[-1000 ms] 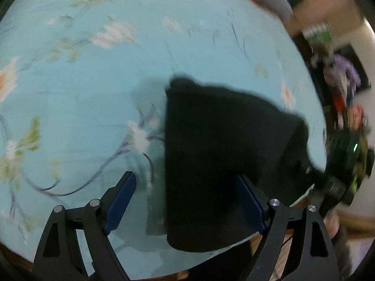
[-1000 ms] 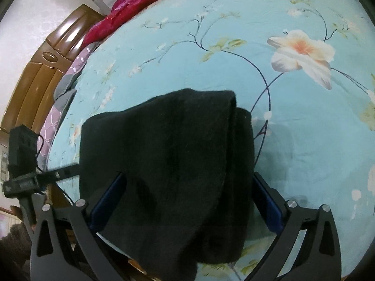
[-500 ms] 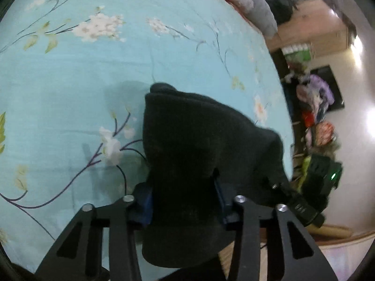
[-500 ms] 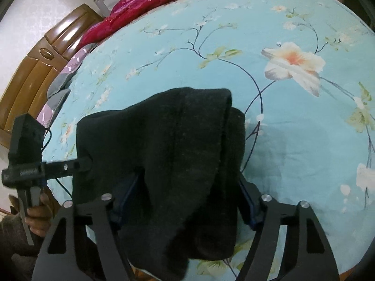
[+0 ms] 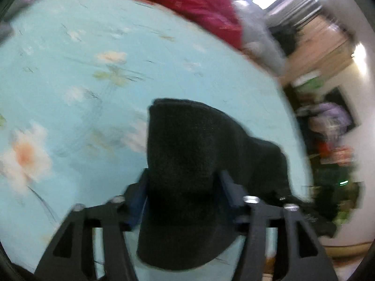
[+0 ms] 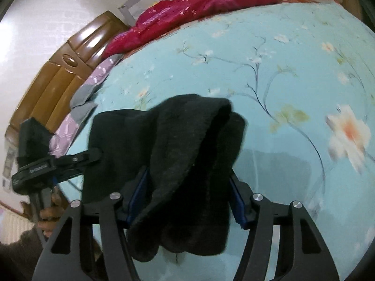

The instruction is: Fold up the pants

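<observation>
The black pants (image 5: 187, 154) are folded into a thick bundle and held up over the light blue floral bedsheet (image 5: 82, 82). My left gripper (image 5: 184, 192) is shut on one end of the bundle. My right gripper (image 6: 188, 192) is shut on the other end, and the black pants (image 6: 182, 145) drape over its fingers. In the right wrist view the left gripper (image 6: 58, 164) shows at the left, clamped on the pants' edge. The left wrist view is motion-blurred.
A red quilt (image 6: 199, 7) lies along the far side of the bed, with a wooden headboard (image 6: 61, 70) and a purple-grey pillow (image 6: 86, 89) at the left. Cluttered furniture (image 5: 328, 121) stands past the bed's right edge.
Both grippers closed on the folded pants, then lifted the bundle off the sheet. The views now tilt up toward the head of the bed.
</observation>
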`<state>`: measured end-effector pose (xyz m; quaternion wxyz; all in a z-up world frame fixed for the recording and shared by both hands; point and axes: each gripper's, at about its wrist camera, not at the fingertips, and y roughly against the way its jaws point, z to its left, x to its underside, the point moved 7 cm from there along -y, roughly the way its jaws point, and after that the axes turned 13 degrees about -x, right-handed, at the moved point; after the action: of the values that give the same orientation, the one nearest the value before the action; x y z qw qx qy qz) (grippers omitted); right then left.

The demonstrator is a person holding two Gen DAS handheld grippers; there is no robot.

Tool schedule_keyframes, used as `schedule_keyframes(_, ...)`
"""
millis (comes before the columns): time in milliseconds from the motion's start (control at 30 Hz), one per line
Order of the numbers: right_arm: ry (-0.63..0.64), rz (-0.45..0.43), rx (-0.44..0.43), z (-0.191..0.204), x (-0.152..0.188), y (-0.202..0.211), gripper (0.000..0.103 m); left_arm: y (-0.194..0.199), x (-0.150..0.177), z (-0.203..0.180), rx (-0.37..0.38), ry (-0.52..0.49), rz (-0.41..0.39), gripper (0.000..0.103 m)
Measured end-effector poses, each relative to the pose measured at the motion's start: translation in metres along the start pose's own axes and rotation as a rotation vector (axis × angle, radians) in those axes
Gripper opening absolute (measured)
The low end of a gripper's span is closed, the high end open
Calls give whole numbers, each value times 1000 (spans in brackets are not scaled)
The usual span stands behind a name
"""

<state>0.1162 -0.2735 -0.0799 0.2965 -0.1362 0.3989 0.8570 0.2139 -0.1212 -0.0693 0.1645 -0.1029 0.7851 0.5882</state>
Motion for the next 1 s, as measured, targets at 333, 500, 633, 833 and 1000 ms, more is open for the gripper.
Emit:
schedule_keyframes(333, 21, -13, 313, -7, 9, 18, 93, 16, 43, 46, -288, 8, -33, 81)
schedule_keyframes(500, -45, 36, 447, -15, 43, 44, 103, 33, 100, 27, -350, -138, -95, 82)
schedule_keyframes(633, -90, 54, 501, -24, 77, 57, 103, 36, 134, 16, -404, -176, -121, 82)
schedule_keyframes(833, 42, -36, 554, 2, 102, 86, 103, 48, 155, 7, -469, -215, -147, 82)
schedule_keyframes(1000, 96, -97, 586, 22, 110, 105, 103, 75, 162, 0, -509, -253, -244, 82)
